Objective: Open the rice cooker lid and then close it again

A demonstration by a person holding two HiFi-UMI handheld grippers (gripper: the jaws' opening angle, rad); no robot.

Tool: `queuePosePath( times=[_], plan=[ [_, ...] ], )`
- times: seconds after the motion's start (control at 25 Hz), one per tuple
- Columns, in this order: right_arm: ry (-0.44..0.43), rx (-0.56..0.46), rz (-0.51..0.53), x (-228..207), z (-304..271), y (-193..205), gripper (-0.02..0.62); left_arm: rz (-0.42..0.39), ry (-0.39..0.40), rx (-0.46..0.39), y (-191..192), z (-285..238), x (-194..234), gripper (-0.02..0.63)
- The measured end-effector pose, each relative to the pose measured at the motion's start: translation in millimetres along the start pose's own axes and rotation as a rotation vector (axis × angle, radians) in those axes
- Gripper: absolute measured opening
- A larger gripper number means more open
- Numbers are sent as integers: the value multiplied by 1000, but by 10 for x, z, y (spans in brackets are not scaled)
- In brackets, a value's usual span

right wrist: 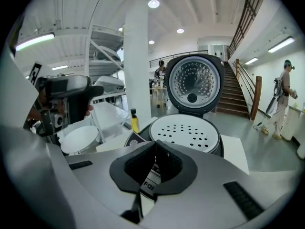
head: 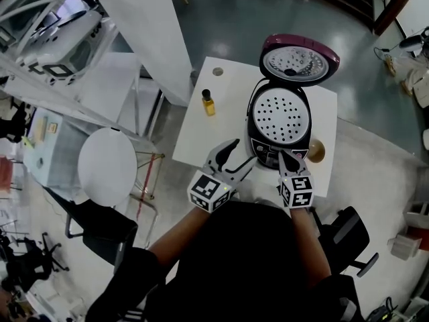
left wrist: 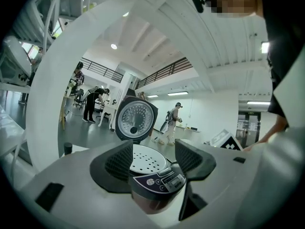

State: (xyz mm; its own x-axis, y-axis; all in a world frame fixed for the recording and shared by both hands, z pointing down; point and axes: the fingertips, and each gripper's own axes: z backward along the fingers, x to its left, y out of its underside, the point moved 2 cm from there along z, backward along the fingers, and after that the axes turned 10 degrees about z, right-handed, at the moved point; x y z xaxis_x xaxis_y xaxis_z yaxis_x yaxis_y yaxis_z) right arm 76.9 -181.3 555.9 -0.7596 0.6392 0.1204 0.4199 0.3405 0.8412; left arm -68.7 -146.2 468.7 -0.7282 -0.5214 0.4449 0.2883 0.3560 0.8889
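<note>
Cooker stands on the right half of the white table, its front by the near edge. Its lid is swung up and back over the far edge, inner face towards the person. The left gripper hovers at the cooker's front-left, jaws spread wide and holding nothing. The right gripper is clenched tight and empty, tips at the front panel; contact is unclear. A small bottle stands near the left edge.
</note>
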Motion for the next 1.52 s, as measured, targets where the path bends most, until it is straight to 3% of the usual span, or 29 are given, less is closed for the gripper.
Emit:
queuePosePath(
  times=[0.2, 0.68, 0.92, 1.08, 1.52],
  plan=[
    [-1, -51, -47, 69, 292, -116, 2, -5, 87, -13, -319, -174, 36, 253],
    [7, -70, -164, -19, 700, 0, 0, -132, 235, -88, -1317, -955, 36, 253],
    [0, -101, -182, -189, 657, -15, 0, -147, 222, -105, -1717, -1320, 192, 253],
    [-17, -112, -179, -352, 574, -48, 0, -244, 185, -84, -1915, -1561, 240, 253],
    [-47, -144, -183, -837, 363, -290, 0, -253, 166, -73, -2304, -2116, 387, 253]
  ],
)
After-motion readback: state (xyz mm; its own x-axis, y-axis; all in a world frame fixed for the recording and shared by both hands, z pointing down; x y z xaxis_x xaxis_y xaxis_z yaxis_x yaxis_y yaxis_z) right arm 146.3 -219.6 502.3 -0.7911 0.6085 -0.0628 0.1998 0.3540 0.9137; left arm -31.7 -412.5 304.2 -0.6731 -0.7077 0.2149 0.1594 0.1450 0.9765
